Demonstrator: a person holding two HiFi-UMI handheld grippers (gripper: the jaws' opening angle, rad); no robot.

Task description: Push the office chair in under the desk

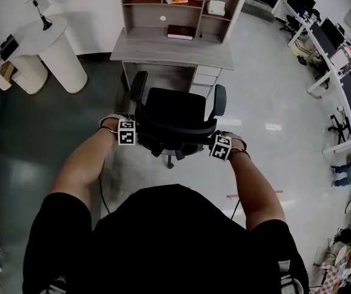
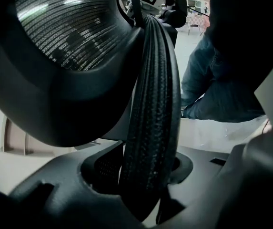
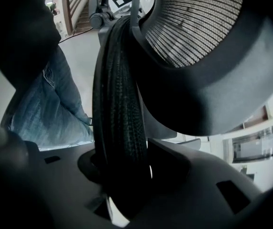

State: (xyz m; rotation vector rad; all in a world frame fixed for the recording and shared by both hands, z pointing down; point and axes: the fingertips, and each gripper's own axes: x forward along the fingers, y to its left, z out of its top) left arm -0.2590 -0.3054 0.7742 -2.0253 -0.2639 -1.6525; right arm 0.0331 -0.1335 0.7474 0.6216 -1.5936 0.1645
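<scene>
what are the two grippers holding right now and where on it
The office chair, by its backrest: the left gripper is clamped on the left rim, the right gripper on the right rim.

Office: desk (image 1: 172, 52), shelf unit (image 1: 201, 8), monitors (image 1: 333, 33)

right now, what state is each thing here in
office chair: out in front of the desk, not yet under it
left gripper: shut on one side edge of the backrest
right gripper: shut on the backrest's other side edge
desk drawers: shut
</scene>
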